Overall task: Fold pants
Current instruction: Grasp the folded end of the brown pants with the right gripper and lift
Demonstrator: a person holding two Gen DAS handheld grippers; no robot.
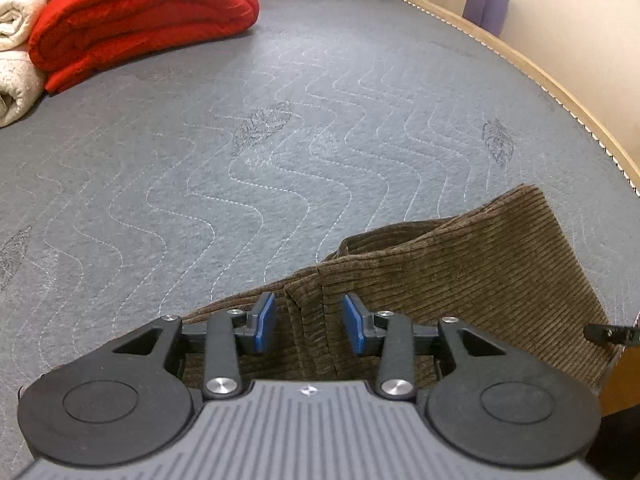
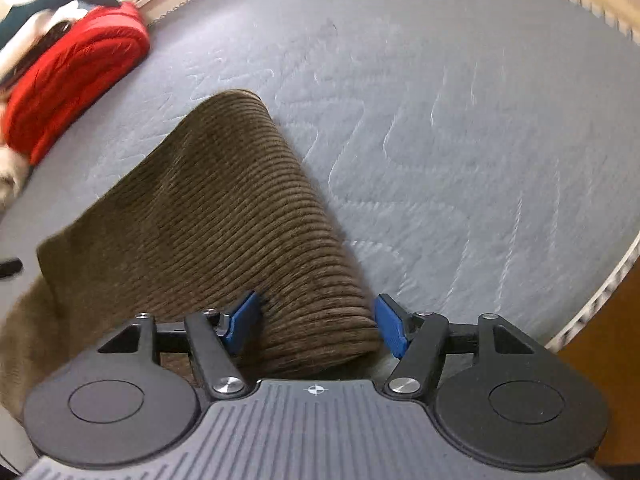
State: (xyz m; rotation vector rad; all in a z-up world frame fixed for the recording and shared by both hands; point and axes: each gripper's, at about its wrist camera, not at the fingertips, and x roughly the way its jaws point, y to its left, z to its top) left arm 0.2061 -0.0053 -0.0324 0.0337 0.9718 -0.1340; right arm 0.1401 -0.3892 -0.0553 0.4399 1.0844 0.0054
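My fingers (image 1: 266,322) on both grippers stand apart, gripping nothing. Brown corduroy pants (image 2: 224,220) lie on the grey quilted bed (image 1: 280,140), beneath left gripper (image 1: 310,322) and right gripper (image 2: 316,322).

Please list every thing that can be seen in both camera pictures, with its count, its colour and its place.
Brown corduroy pants: one, brown, lying on the near part of the mattress, under both grippers.
Grey quilted mattress: one, grey-blue with wavy stitching, filling most of each view.
Red folded quilt: one, red, far left corner of the mattress.
Cream rolled blankets: about two, off-white, left of the red quilt.
Purple object: one, purple, against the far wall; what it is cannot be told.
Left gripper: one, black with blue pads, open over the pants.
Right gripper: one, black with blue pads, open around a fold of the pants.
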